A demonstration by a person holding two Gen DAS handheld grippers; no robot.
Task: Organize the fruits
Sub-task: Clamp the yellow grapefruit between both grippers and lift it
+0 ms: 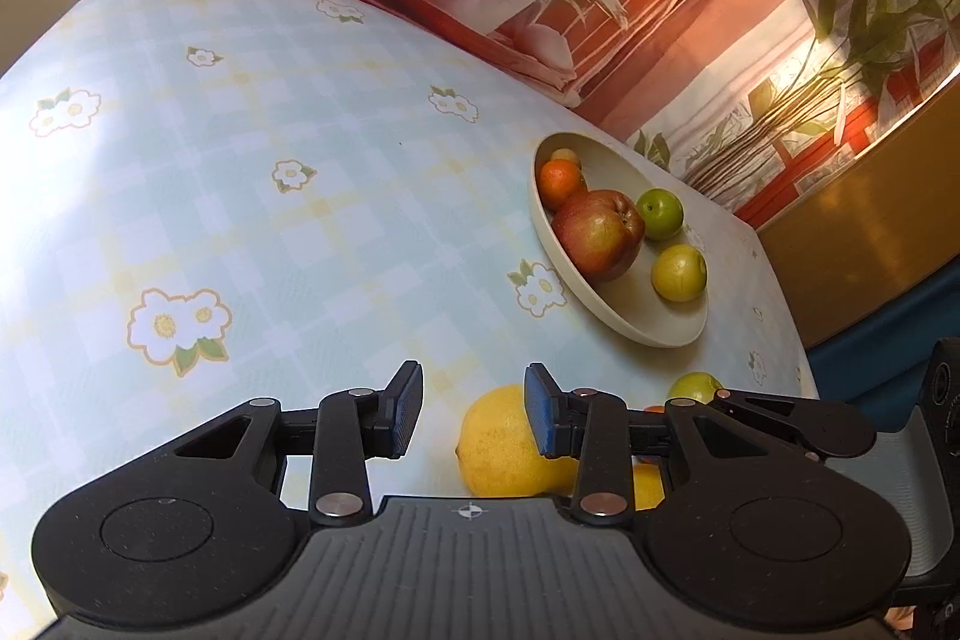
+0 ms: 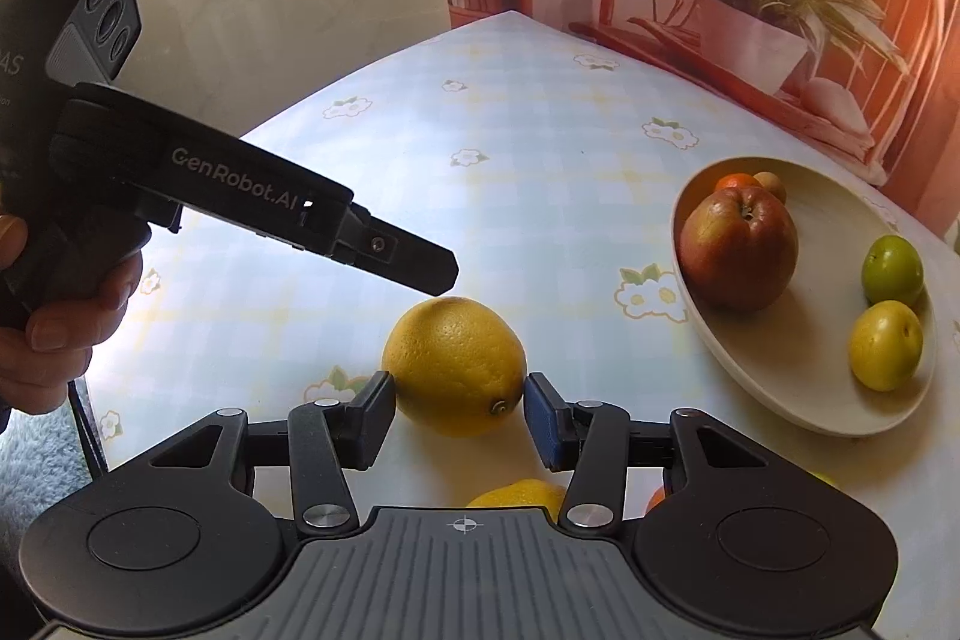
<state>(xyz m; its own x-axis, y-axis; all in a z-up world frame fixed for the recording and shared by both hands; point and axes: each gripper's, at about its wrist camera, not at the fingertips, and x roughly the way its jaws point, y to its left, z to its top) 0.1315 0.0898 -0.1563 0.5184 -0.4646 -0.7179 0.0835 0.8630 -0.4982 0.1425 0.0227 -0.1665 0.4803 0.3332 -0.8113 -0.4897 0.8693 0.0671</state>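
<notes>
Two grippers over a large lemon on the flowered table

The right gripper (image 2: 459, 412) frames the large lemon (image 2: 454, 366) between parted pads, whether touching I cannot tell; the left gripper (image 1: 471, 409) hangs empty, jaws apart, just beside it. A bowl (image 2: 840, 415) near the table's (image 2: 510, 130) far right edge holds a red apple (image 2: 739, 249), an orange (image 1: 560, 183) and two green-yellow fruits

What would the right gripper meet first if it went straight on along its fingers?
Most likely the large yellow citrus fruit, which lies on the tablecloth just ahead of the open right gripper; depth is uncertain, so contact may be nearer than it looks.
</notes>
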